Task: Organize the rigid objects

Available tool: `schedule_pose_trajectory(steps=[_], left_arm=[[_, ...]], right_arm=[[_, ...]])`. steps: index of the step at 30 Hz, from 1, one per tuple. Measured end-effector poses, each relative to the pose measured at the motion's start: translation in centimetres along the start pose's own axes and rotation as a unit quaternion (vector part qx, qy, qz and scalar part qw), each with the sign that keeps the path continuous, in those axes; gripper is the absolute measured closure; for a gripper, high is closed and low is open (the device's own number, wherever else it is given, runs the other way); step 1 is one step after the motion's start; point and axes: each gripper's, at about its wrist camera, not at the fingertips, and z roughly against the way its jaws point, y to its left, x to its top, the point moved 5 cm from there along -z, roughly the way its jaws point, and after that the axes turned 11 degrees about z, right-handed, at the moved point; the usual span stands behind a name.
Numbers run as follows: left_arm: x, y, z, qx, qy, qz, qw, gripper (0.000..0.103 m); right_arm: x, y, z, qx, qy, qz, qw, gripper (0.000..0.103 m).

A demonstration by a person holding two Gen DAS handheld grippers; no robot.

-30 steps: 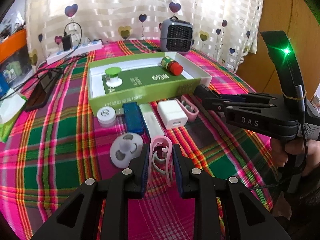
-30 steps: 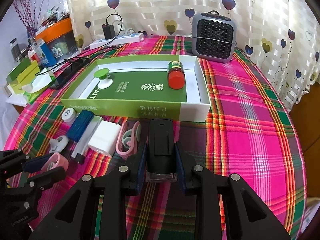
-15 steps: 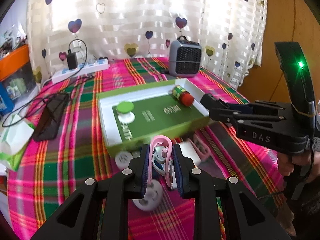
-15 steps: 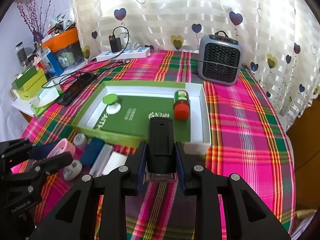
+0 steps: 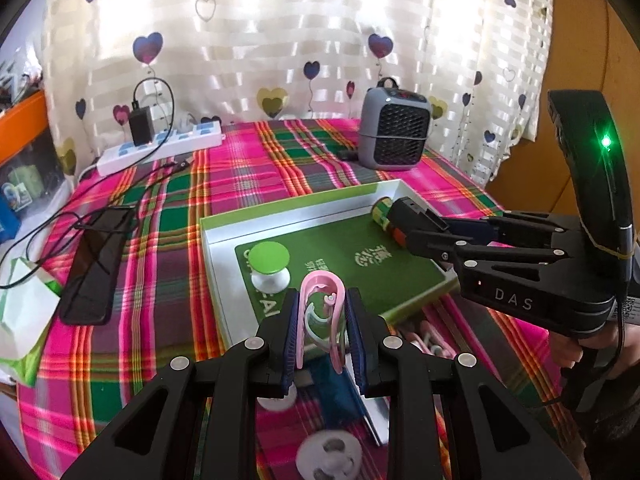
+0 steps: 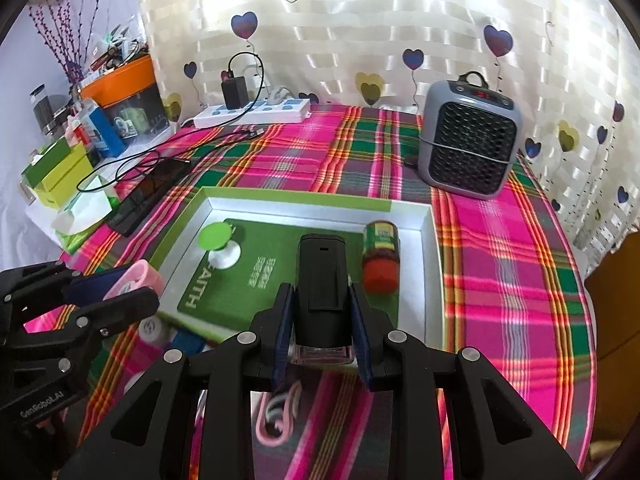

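Indoors, plaid tablecloth (image 6: 500, 248), heart curtain (image 6: 360, 20), left gripper (image 5: 322, 332) clamping pink clip (image 5: 320, 300), right gripper (image 6: 322, 332) clamping black device (image 6: 322, 280).

Left gripper (image 5: 322, 316) raised, jaws clamped w/ load between pads, right gripper (image 6: 322, 320) alongside, level, jaws closed on load too, person's right hand (image 5: 600, 354) on its grip

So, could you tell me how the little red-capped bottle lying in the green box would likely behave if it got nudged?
The red-capped bottle lies on its side in the green box, so it would probably roll sideways. The box wall nearby should stop it. It looks small and rigid, likely light, so a slight push may move it.
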Motion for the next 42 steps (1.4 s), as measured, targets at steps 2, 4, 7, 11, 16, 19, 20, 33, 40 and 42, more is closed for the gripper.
schedule_pose_trajectory(steps=[2, 4, 7, 11, 16, 19, 20, 33, 40, 42], left_arm=[[0.3, 0.3, -1.0, 0.001, 0.005, 0.002, 1.0, 0.081], [0.6, 0.4, -1.7, 0.001, 0.009, 0.005, 0.9999, 0.081], [0.9, 0.5, -2.9, 0.001, 0.017, 0.004, 0.9998, 0.081], [1.3, 0.8, -4.3, 0.005, 0.025, 0.006, 0.9997, 0.081], [1.2, 1.1, -5.5, 0.014, 0.037, 0.003, 0.9992, 0.081], [1.2, 1.3, -6.0, 0.015, 0.041, 0.006, 0.999, 0.081], [1.2, 1.4, -6.2, 0.015, 0.041, 0.005, 0.999, 0.081], [0.9, 2.0, -7.7, 0.026, 0.056, 0.005, 0.9981, 0.081], [0.8, 1.9, -7.9, 0.036, 0.057, 0.0, 0.9977, 0.081], [0.8, 2.0, -7.9, 0.036, 0.058, 0.001, 0.9977, 0.081]], right_arm=[[0.5, -0.1, -0.9, 0.003, 0.004, 0.0, 1.0, 0.074], [0.6, -0.2, -1.6, 0.005, 0.008, -0.001, 1.0, 0.074], [1.0, -0.3, -2.9, 0.005, 0.016, -0.001, 1.0, 0.074], [1.3, -0.4, -4.3, 0.006, 0.026, -0.001, 1.0, 0.074], [1.4, -0.5, -5.9, 0.01, 0.039, -0.001, 0.999, 0.074], [1.4, -0.7, -7.0, 0.011, 0.047, -0.006, 0.999, 0.074], [1.4, -0.8, -7.3, 0.011, 0.049, -0.007, 0.999, 0.074], [1.6, -1.3, -8.7, 0.001, 0.056, -0.003, 0.998, 0.074], [1.7, -1.3, -8.8, -0.006, 0.052, 0.003, 0.999, 0.074], [1.7, -1.3, -8.8, -0.007, 0.052, 0.003, 0.999, 0.074]])
